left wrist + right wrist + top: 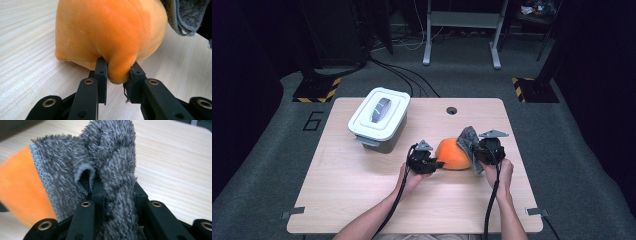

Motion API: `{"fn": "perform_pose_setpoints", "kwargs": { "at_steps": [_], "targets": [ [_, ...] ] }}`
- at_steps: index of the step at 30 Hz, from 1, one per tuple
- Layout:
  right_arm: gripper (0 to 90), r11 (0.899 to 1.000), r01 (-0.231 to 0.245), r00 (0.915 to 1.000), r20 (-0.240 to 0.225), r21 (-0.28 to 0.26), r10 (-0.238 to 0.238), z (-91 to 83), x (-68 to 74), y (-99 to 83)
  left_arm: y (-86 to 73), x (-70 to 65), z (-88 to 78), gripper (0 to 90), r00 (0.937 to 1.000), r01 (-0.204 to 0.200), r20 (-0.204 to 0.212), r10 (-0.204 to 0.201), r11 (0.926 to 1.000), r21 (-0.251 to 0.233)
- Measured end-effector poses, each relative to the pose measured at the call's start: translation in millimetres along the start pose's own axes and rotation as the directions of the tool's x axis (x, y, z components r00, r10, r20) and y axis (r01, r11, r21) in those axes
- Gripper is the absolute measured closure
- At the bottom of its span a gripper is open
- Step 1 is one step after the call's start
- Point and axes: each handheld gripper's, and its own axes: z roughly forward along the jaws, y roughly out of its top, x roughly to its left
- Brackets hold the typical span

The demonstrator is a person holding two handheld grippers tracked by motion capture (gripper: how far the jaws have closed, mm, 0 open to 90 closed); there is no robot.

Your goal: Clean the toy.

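An orange plush toy [452, 154] lies on the wooden table [362, 200] between my two grippers. My left gripper [435, 164] pinches a fold of the orange plush [110, 37], its jaws shut on the fabric at the toy's left side. My right gripper [476, 152] is shut on a grey fluffy cloth [468, 141], which hangs against the toy's right side. In the right gripper view the grey cloth [107, 170] bunches up between the jaws, with the orange plush [20, 187] blurred behind it at the left.
A white lidded container [379, 119] with a grey handle stands at the back left of the table. A small round hole [451, 110] sits near the table's far edge. Dark stands and cables lie on the floor beyond.
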Motion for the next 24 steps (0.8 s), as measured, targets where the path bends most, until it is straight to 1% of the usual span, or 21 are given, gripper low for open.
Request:
{"fn": "perform_pose_setpoints", "kwargs": {
  "at_steps": [1,3,4,5,6,8,9,10,11,12,13,15,16,17,18,19,20,21,22,23,24],
  "targets": [
    [70.6,1.000,-0.010,0.9999,0.002,0.000,0.010,1.3,-0.9,-1.2,-0.1,-0.1,0.2,74.2,1.0000,-0.003,-0.001,0.003,1.0000,-0.001],
    [70.6,1.000,-0.010,0.9999,-0.008,-0.002,0.010,2.4,-1.0,-1.7,0.3,-1.1,-0.4,73.8,0.9988,-0.044,-0.022,0.044,0.9990,0.003],
    [70.6,1.000,-0.008,1.0000,-0.001,-0.001,0.008,2.8,-0.5,-0.9,0.2,-2.8,-0.4,73.1,0.9985,-0.046,-0.030,0.046,0.9990,0.002],
    [70.6,1.000,-0.001,1.0000,0.002,-0.001,0.001,3.2,-0.4,-0.1,0.2,-3.6,-0.6,72.2,0.9976,-0.056,-0.040,0.056,0.9984,-0.001],
    [70.6,1.000,-0.009,1.0000,0.004,-0.001,0.009,3.6,0.0,0.8,0.1,-4.4,-0.9,70.7,0.9964,-0.070,-0.049,0.070,0.9975,-0.005],
    [70.6,1.000,0.000,1.0000,0.003,0.001,0.000,4.2,-0.8,1.8,-0.1,-5.6,-1.7,65.0,0.9948,-0.082,-0.060,0.082,0.9966,-0.003],
    [70.6,1.000,-0.002,1.0000,0.003,0.002,0.002,4.4,-0.9,1.9,0.0,-6.4,-2.4,61.2,0.9930,-0.098,-0.066,0.098,0.9952,0.003],
    [70.6,1.000,-0.004,1.0000,0.005,0.001,0.004,4.9,-1.0,2.0,-0.3,-8.0,-2.2,57.3,0.9905,-0.110,-0.083,0.110,0.9939,0.004],
    [70.6,1.000,-0.001,1.0000,0.006,0.003,0.001,5.0,-1.5,2.0,0.0,-9.8,-2.2,52.9,0.9861,-0.127,-0.107,0.128,0.9918,0.009],
    [70.6,1.000,-0.007,1.0000,0.004,0.004,0.007,5.1,-1.7,2.1,0.7,-11.9,-2.2,47.8,0.9777,-0.157,-0.138,0.158,0.9874,0.021],
    [70.6,1.000,-0.007,1.0000,0.003,0.004,0.007,5.4,-2.2,2.3,1.6,-14.0,-2.0,44.8,0.9703,-0.178,-0.161,0.181,0.9835,0.029],
    [70.6,1.000,-0.014,0.9999,0.006,0.007,0.014,5.9,-1.9,3.5,3.2,-18.7,-0.9,41.2,0.9539,-0.221,-0.201,0.223,0.9748,0.033],
    [70.6,1.000,-0.008,0.9999,0.008,0.006,0.008,6.1,-2.3,3.7,3.9,-20.2,-0.3,41.0,0.9459,-0.242,-0.214,0.244,0.9696,0.035],
    [70.6,1.000,-0.013,0.9999,0.011,0.004,0.013,6.7,-2.1,4.1,4.5,-21.4,0.0,44.3,0.9425,-0.261,-0.208,0.262,0.9649,0.033],
    [70.7,1.000,-0.006,0.9999,0.009,0.006,0.006,6.7,-2.3,4.3,4.5,-23.4,1.2,50.7,0.9382,-0.278,-0.206,0.278,0.9601,0.032],
    [70.7,1.000,-0.008,0.9999,0.006,0.001,0.008,7.2,-2.5,4.5,4.3,-24.1,1.7,57.5,0.9384,-0.282,-0.203,0.280,0.9593,0.021],
    [70.7,1.000,-0.013,0.9999,0.005,0.000,0.013,7.4,-2.4,4.5,4.6,-23.7,1.4,62.7,0.9428,-0.279,-0.188,0.276,0.9601,0.006],
    [70.8,1.000,-0.020,0.9996,0.019,-0.005,0.020,7.6,-2.6,4.6,4.9,-23.3,1.1,67.0,0.9479,-0.266,-0.181,0.262,0.9638,-0.002],
    [70.8,1.000,-0.017,0.9998,0.012,-0.006,0.017,6.6,-3.7,4.4,5.2,-22.0,1.0,70.0,0.9540,-0.252,-0.170,0.247,0.9676,-0.011],
    [70.8,1.000,-0.020,0.9998,0.004,-0.015,0.020,5.5,-4.8,4.1,5.5,-20.3,0.0,71.8,0.9637,-0.225,-0.151,0.221,0.9741,-0.016],
    [70.8,0.999,-0.028,0.9996,0.001,-0.021,0.028,3.7,-5.2,3.9,6.0,-18.3,-0.9,73.1,0.9697,-0.206,-0.139,0.201,0.9784,-0.020]
  ]
}}
